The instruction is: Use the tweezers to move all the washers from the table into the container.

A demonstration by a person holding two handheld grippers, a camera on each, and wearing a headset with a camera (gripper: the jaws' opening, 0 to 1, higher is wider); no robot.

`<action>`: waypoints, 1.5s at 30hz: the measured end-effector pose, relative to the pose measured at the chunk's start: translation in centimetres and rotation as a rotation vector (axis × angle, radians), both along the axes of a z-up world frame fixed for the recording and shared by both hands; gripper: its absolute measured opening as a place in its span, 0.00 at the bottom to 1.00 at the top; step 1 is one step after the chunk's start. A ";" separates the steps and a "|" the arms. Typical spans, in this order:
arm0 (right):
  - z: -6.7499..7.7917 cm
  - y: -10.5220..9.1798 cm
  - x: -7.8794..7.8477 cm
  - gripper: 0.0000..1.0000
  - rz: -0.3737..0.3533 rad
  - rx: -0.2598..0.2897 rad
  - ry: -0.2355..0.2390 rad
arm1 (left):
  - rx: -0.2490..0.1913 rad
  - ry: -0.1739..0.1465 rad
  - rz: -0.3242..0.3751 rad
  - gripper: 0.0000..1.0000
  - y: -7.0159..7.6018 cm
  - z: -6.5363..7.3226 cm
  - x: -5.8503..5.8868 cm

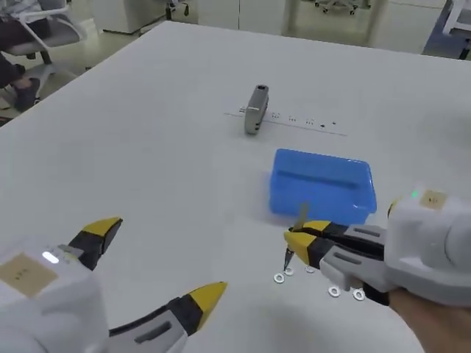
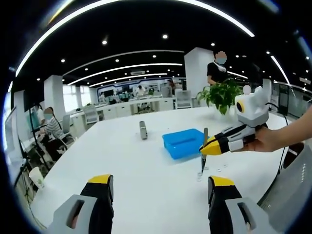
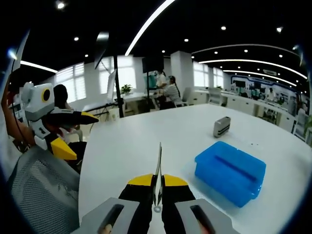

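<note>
Head view: the right gripper (image 1: 296,246) is clamped on the tweezers (image 1: 288,259). The washers (image 1: 335,292) lie just on the near side of the container (image 1: 320,184). They are probably light and slippery, best pinched across the ring. Left gripper view: the left gripper (image 2: 161,187) stands wide, empty. Right gripper view: the tweezers point left of the container.

the table (image 1: 147,162) looks smooth and matt, the container (image 1: 321,184) blue plastic, washers (image 1: 335,292) and tweezers (image 3: 159,165) bare metal.

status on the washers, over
Left gripper open, holding nothing. Right gripper shut on tweezers, tips down by washers on table. Container close, nothing between.
</note>
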State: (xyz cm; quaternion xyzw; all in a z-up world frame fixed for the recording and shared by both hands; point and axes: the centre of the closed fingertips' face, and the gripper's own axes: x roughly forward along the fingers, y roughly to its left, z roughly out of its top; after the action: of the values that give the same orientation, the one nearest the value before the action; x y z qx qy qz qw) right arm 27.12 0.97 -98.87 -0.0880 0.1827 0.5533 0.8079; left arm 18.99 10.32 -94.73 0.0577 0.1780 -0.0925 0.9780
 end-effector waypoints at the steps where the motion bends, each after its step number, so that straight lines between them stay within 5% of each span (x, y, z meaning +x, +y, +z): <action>1: -0.2 0.0 0.1 0.01 -0.002 0.000 0.003 | -0.003 0.008 -0.001 0.81 0.0 -0.1 0.0; 14: -2.4 0.0 0.7 0.02 -0.020 -0.020 -0.011 | 0.019 0.036 0.016 0.78 0.5 -0.8 -0.1; 33: -2.6 -0.8 0.3 0.01 -0.011 -0.047 -0.044 | 0.046 0.064 0.004 0.77 0.2 -1.3 -0.1; 45: -2.6 -0.7 0.4 0.00 0.001 -0.099 -0.002 | 0.032 0.106 -0.027 0.86 -0.3 -2.3 -0.2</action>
State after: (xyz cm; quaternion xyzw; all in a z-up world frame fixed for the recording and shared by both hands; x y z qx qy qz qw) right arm 27.51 0.25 -101.47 -0.1285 0.2087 0.5439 0.8026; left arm 18.77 10.05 -97.00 0.0706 0.2304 -0.1057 0.9648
